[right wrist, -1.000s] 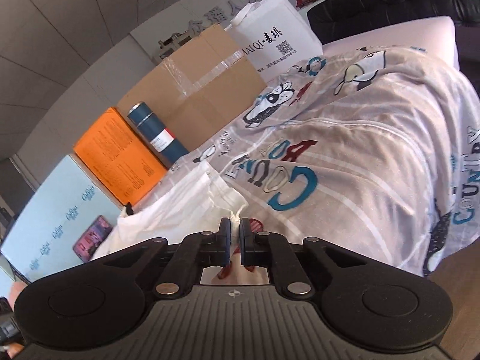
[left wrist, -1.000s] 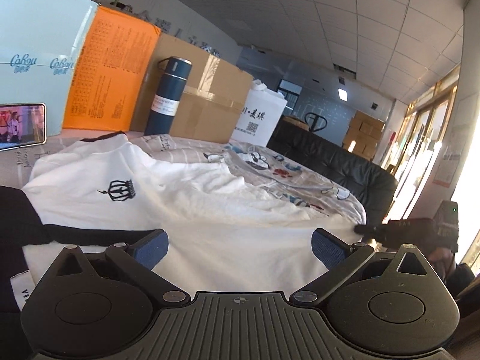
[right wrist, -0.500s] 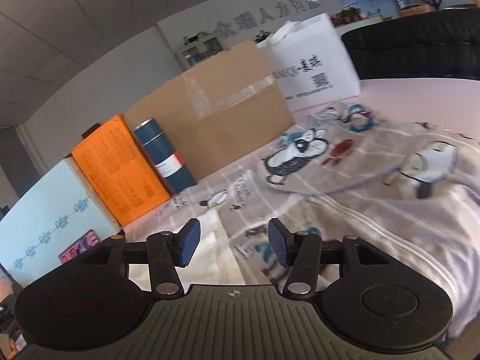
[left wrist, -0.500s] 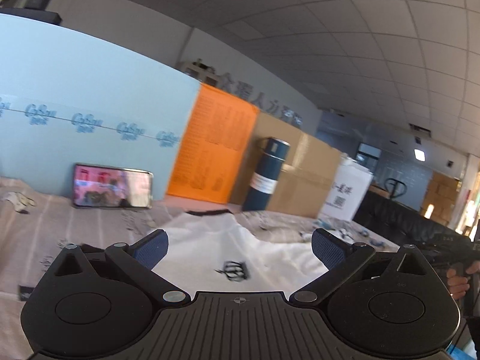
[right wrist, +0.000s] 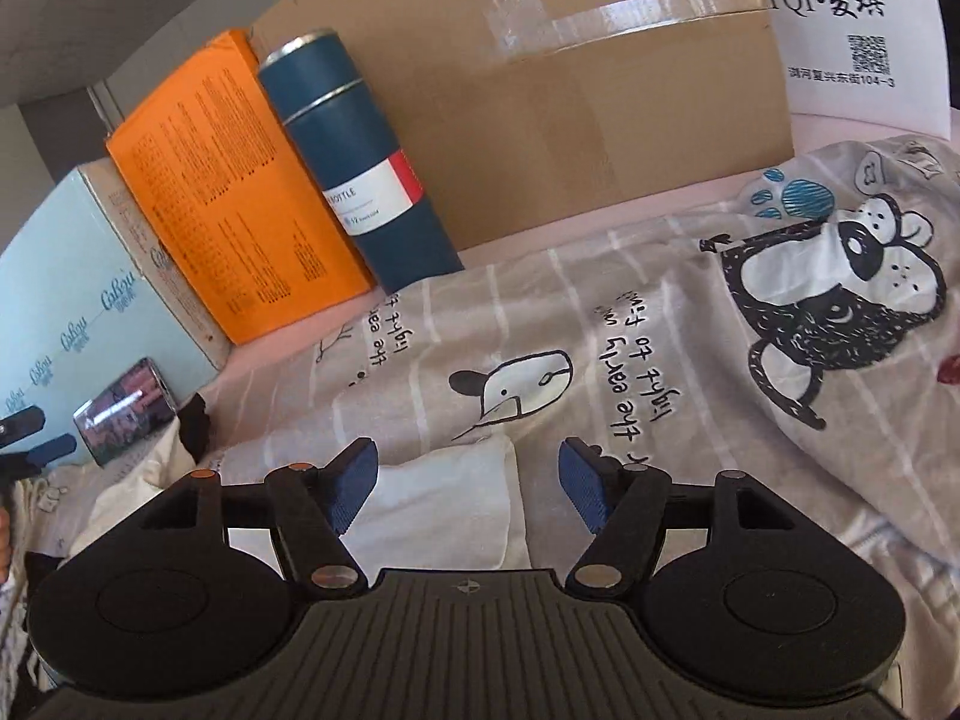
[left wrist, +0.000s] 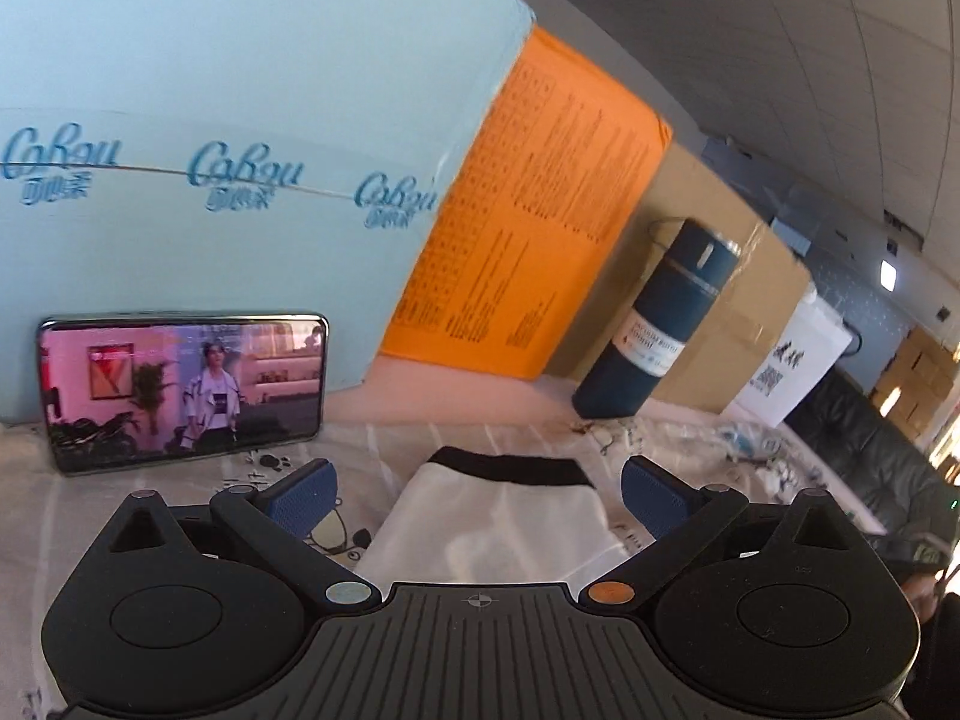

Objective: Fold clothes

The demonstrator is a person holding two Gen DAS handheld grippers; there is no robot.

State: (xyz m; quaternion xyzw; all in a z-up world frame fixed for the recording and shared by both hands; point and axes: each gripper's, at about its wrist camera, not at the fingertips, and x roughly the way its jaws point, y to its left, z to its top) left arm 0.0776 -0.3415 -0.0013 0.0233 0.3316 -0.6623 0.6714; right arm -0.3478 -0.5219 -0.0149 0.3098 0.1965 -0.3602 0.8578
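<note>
A white T-shirt with black trim lies on a cartoon-print bedsheet. In the left wrist view its sleeve (left wrist: 498, 522) with a black cuff lies between the open fingers of my left gripper (left wrist: 477, 495), which holds nothing. In the right wrist view a white corner of the shirt (right wrist: 444, 504) lies between the open fingers of my right gripper (right wrist: 468, 483), which is empty. More of the shirt (right wrist: 138, 480) bunches at the left.
A phone (left wrist: 180, 387) playing video leans on a pale blue box (left wrist: 210, 168). An orange box (left wrist: 534, 228), a dark blue bottle (right wrist: 354, 162), a cardboard box (right wrist: 570, 102) and a white bag (right wrist: 858, 24) line the back. A black sofa (left wrist: 870, 450) stands at right.
My right gripper has opened and let go of the shirt, then moved in low over its corner. My left gripper, open throughout, swung left and forward to the black-cuffed sleeve.
</note>
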